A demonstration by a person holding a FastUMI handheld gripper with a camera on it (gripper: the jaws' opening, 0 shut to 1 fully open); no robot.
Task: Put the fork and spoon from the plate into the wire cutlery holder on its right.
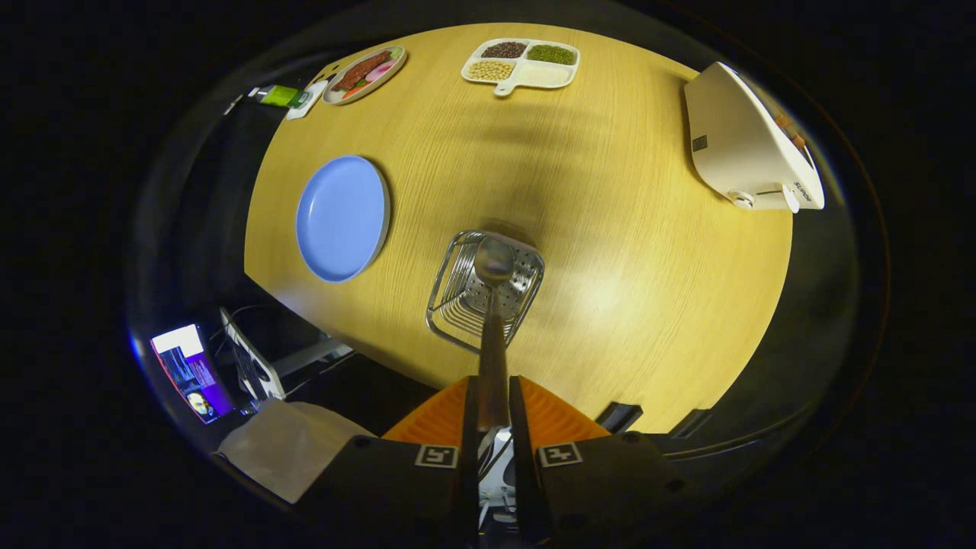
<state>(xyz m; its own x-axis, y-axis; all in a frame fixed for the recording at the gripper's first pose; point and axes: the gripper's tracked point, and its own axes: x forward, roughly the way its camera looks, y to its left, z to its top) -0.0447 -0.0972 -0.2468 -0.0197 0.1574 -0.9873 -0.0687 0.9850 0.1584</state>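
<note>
— Where do things stand?

— The tongs [493,404] are clamped on the handle of the spoon [494,263], both fingers pressing its sides. The spoon points straight ahead, its bowl hanging over the open top of the wire cutlery holder [486,292].

— So this is the drop-in?

— I judge so. The bowl sits about over the middle of the holder, toward the perforated side. To do it well, keep the spoon in line with the opening, lower it until the bowl is well below the rim, and only then part the tongs. Let go too high and it could strike the wire edge and tip out.

— And the fork?

— I cannot make out a fork. The blue plate [342,218], to the left of the holder and apart from it, looks bare. Whether the fork is already in the holder is hard to tell behind the spoon.

— The surface?

— A pale wooden worktop [648,290], smooth, with soft glare to the right of the holder. Beyond: a divided tray of beans and grains [521,62], a dish of food [364,73] and a white appliance [743,145] at the far right.

— The room?

— Dark around the worktop. Down to the left stands a lit screen [191,370], with a pale cloth [282,442] beside the tongs.
</note>
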